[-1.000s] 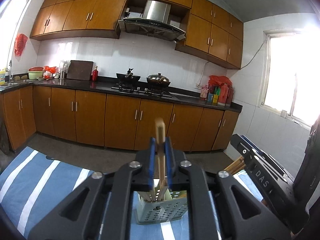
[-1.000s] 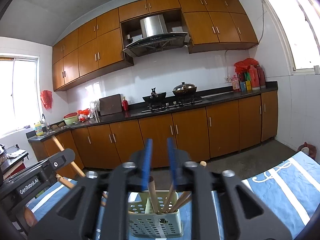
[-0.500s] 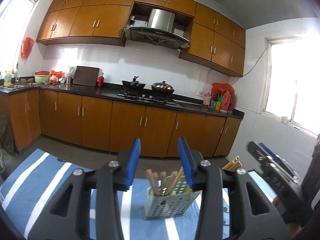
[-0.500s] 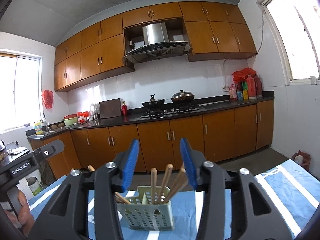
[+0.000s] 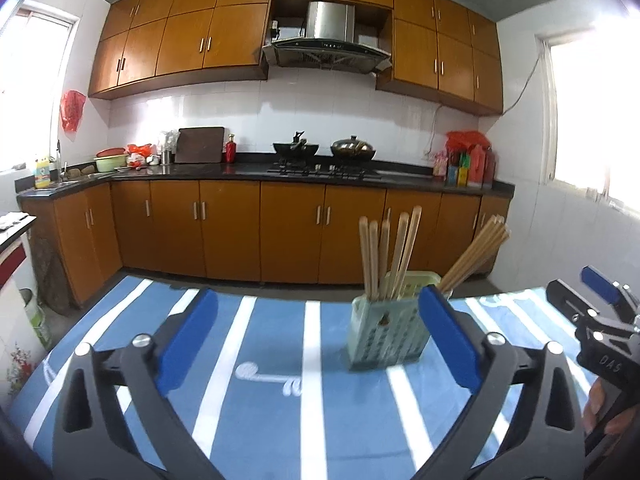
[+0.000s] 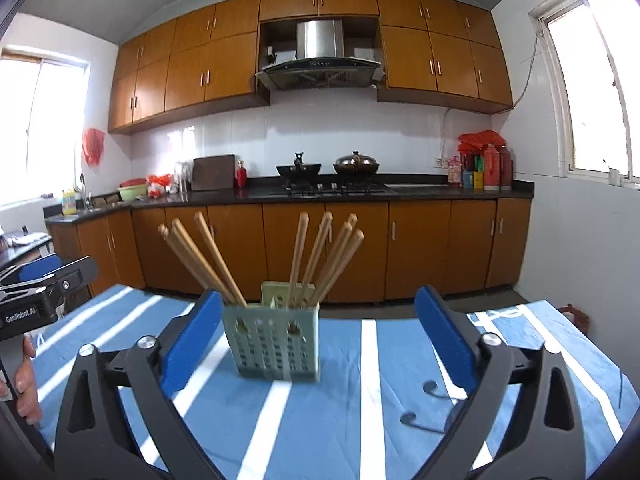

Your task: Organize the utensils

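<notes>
Wooden chopsticks (image 6: pixel 320 256), slim and stiff, stand in two leaning bunches inside pale green perforated plastic holder (image 6: pixel 276 344) on blue white-striped tablecloth (image 6: pixel 360 420). Likely light, smooth, prone to roll; best pinched mid-shaft. Holder looks light, tippable. Left gripper (image 5: pixel 316 340) spread wide, holding nothing. Right gripper (image 6: pixel 316 340) likewise released, holder between its blue pads (image 6: pixel 444 336), untouched.

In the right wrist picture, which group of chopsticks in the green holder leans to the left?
The group of about three chopsticks in the left compartment of the green holder; the other group leans right.
</notes>
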`<action>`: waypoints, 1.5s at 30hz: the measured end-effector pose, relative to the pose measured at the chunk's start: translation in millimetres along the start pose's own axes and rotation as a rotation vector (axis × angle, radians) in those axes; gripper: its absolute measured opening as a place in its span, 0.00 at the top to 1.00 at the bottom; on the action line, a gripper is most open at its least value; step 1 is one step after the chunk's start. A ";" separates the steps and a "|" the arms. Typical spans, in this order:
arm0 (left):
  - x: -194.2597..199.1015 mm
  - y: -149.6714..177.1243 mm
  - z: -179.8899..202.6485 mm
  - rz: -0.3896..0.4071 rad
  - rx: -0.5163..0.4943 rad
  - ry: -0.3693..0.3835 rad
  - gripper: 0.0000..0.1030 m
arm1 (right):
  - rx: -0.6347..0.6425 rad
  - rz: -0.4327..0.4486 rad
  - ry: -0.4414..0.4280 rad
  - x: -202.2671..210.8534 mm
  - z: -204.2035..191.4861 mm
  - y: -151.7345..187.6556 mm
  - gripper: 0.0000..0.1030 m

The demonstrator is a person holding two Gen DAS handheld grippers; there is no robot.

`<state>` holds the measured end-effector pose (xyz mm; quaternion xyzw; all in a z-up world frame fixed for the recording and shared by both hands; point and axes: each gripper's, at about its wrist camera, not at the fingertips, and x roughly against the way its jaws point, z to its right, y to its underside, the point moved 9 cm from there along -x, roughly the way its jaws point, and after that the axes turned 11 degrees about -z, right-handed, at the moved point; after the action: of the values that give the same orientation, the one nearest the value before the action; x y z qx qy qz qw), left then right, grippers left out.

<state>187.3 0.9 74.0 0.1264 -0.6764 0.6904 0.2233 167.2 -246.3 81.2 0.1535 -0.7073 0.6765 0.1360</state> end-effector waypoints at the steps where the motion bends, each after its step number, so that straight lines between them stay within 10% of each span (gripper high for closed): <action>1: -0.1 5.2 -0.3 -0.007 -0.003 -0.008 0.04 | -0.001 -0.009 0.003 0.5 -0.5 5.0 0.02; 17: 1.5 64.0 15.2 -0.056 -0.086 -0.052 0.04 | -0.008 -0.096 0.046 5.0 -14.6 66.2 0.02; 45: -5.5 76.5 7.1 -0.089 -0.039 -0.048 0.04 | -0.043 -0.141 0.039 0.4 -11.7 88.0 0.02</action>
<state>154.5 -5.7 4.6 0.1688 -0.6885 0.6632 0.2400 131.4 -231.4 1.4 0.1865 -0.7062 0.6529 0.2003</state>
